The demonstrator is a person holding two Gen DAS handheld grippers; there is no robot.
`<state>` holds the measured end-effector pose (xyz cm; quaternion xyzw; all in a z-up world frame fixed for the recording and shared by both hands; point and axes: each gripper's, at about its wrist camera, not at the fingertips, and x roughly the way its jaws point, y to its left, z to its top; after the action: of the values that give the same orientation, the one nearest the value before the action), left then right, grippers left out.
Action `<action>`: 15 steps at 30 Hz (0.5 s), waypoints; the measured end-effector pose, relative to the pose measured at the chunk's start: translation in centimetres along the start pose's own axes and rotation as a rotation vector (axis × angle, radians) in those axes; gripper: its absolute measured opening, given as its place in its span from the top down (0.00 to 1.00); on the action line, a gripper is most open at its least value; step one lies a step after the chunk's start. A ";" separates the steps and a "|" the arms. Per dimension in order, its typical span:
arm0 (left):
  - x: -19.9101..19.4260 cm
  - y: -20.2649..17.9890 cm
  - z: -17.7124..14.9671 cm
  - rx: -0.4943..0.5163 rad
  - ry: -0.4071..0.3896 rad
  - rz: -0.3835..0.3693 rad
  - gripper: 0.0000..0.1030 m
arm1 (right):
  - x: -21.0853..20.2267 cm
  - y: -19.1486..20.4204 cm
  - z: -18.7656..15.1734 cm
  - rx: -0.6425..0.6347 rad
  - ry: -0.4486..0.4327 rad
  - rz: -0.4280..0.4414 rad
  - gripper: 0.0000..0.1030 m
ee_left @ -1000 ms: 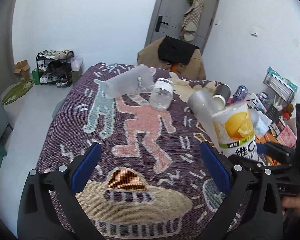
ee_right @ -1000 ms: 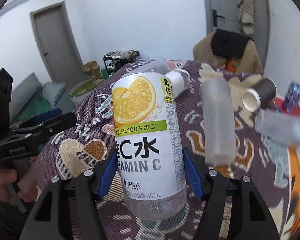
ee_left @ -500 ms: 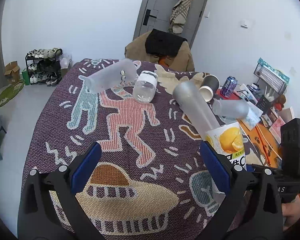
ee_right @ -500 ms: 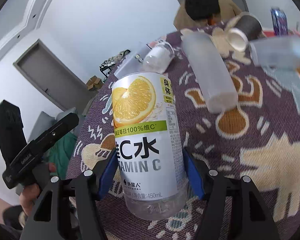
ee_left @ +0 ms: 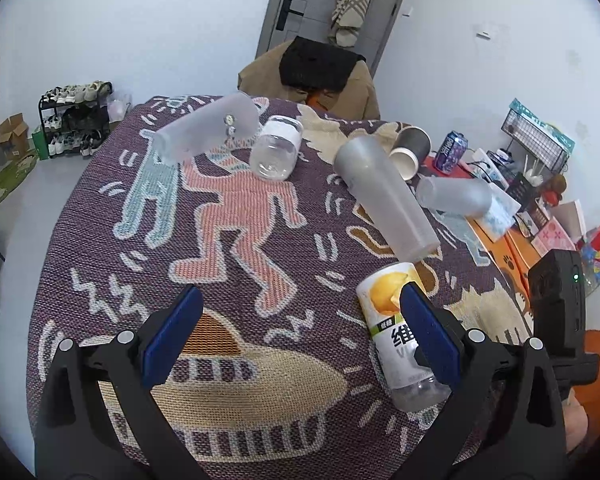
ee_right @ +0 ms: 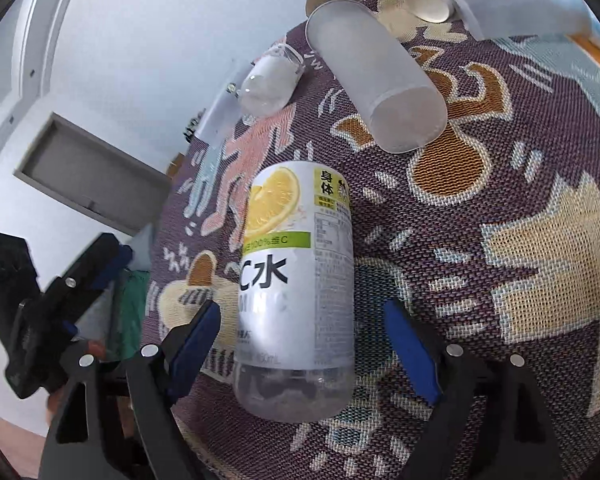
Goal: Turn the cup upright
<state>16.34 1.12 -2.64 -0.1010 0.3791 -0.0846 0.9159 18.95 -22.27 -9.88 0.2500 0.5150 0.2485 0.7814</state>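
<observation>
A cut-off clear bottle cup with a lemon label (ee_right: 296, 280) rests on the patterned cloth (ee_right: 520, 208) between the fingers of my right gripper (ee_right: 302, 312), which stands open and clear of the cup on both sides. Its clear base points toward the gripper; I cannot tell whether it stands or lies. In the left wrist view the same cup (ee_left: 392, 320) sits low on the right, partly behind one finger of my open left gripper (ee_left: 300, 300), which holds nothing.
On the cloth lie a long frosted cup (ee_left: 384, 196), another frosted cup (ee_left: 208, 130) at the back, a clear jar (ee_left: 276, 152), a dark paper cup (ee_left: 410, 150) and a frosted cup (ee_left: 454, 196). Clutter and a soda can (ee_left: 452, 152) fill the right edge.
My right gripper, shut on the lemon-label cup before, has opened and let it go onto the cloth. The left gripper has drifted forward and stayed open.
</observation>
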 end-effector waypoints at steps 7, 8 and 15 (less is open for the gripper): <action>1.5 -1.5 0.2 0.003 0.041 -0.044 0.05 | -2.3 -0.7 -0.1 -0.038 -0.062 -0.041 0.36; 1.8 -1.9 0.2 0.004 0.049 -0.054 0.05 | -2.7 -0.8 -0.2 -0.044 -0.074 -0.058 0.37; 4.2 -4.3 0.3 0.015 0.116 -0.123 0.05 | -4.7 -1.2 -0.5 -0.086 -0.121 -0.172 0.65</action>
<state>19.17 -4.01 -4.18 -0.1121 0.4240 -0.1491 0.8863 17.00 -26.13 -7.67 0.1858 0.4751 0.1869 0.8396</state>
